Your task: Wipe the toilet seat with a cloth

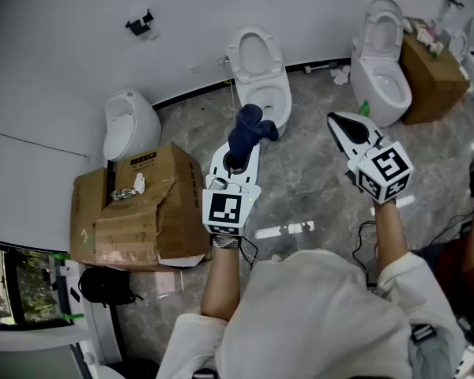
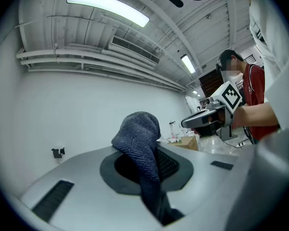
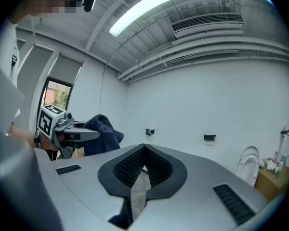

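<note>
Cloth [image 1: 248,129] in left gripper [image 1: 237,161]: navy, herringbone weave. Its marker cube [image 1: 224,210]: black-on-white squares (right gripper [image 1: 337,122] same). Toilet [image 1: 259,69] ahead white, floor [image 1: 304,189] grey marbled, cardboard box [image 1: 142,219] beside it brown.

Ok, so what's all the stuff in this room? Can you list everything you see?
toilets: two, white, by the far wall, one in the middle, the other to the right
urinal: one, white, at the wall on the left
cardboard boxes: two, brown, one beside the urinal, one next to the right toilet
bag: one, black, on the floor at the bottom left
wall fittings: two, black, small, up on the white wall
other person: one, red top, off to the right
cloth: one, dark blue, hanging from the left gripper
left gripper: one, white and black, shut on the cloth
right gripper: one, white and black, shut, empty
sleeves: two, white, at the bottom
</note>
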A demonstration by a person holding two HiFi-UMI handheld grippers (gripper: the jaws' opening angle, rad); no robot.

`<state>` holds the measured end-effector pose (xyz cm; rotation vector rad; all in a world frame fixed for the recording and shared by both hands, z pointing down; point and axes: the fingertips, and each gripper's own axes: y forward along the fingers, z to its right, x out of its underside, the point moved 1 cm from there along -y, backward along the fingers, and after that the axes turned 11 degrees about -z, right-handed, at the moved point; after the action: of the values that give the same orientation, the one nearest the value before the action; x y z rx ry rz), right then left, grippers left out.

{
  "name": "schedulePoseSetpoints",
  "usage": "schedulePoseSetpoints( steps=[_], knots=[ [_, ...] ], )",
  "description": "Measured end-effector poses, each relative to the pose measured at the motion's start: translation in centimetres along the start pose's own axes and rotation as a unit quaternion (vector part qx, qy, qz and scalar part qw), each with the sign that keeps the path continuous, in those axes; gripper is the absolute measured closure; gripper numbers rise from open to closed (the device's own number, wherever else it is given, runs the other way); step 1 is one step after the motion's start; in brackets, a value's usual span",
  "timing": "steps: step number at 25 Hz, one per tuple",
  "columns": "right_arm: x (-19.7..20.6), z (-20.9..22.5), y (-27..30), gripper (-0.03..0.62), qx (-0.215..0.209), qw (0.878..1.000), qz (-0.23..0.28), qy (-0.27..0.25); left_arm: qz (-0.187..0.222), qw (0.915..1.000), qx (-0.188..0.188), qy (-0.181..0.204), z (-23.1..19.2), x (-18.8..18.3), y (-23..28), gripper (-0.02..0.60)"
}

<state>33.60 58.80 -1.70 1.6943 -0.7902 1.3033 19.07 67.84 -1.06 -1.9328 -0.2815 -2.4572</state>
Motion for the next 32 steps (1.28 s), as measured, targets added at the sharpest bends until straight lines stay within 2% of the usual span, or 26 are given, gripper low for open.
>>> schedulePoseSetpoints(
  steps=[12, 21, 25, 29, 32],
  knots=[
    [-0.2, 2.0, 1.4, 0.565, -0.021, 0.999, 0.023, 0.010, -0.009, 0.9998, -0.015, 0.008, -0.5, -0.3, 2.3, 0.545],
    [0.6, 7.7, 1.7, 0.565, -0.031, 0.999, 0.005, 0.019, -0.026, 0.9987, -0.036, -0.023, 0.4, -0.4, 6.5, 0.545],
    [0.7, 9.3, 4.4, 0.565, -0.034, 0.999, 0.003, 0.022, -0.032, 0.9984, -0.039, -0.024, -1.5, 0.3, 8.6, 0.545],
    [0.3, 11.2, 8.4, 0.565, -0.023, 0.999, 0.024, 0.032, -0.029, 0.9987, -0.036, -0.022, -5.3, 1.5, 11.8, 0.545],
    [0.1, 13.2, 12.2, 0.565, -0.014, 0.999, 0.022, 0.042, -0.030, 0.9989, -0.031, -0.018, -8.5, 2.2, 15.1, 0.545]
  ],
)
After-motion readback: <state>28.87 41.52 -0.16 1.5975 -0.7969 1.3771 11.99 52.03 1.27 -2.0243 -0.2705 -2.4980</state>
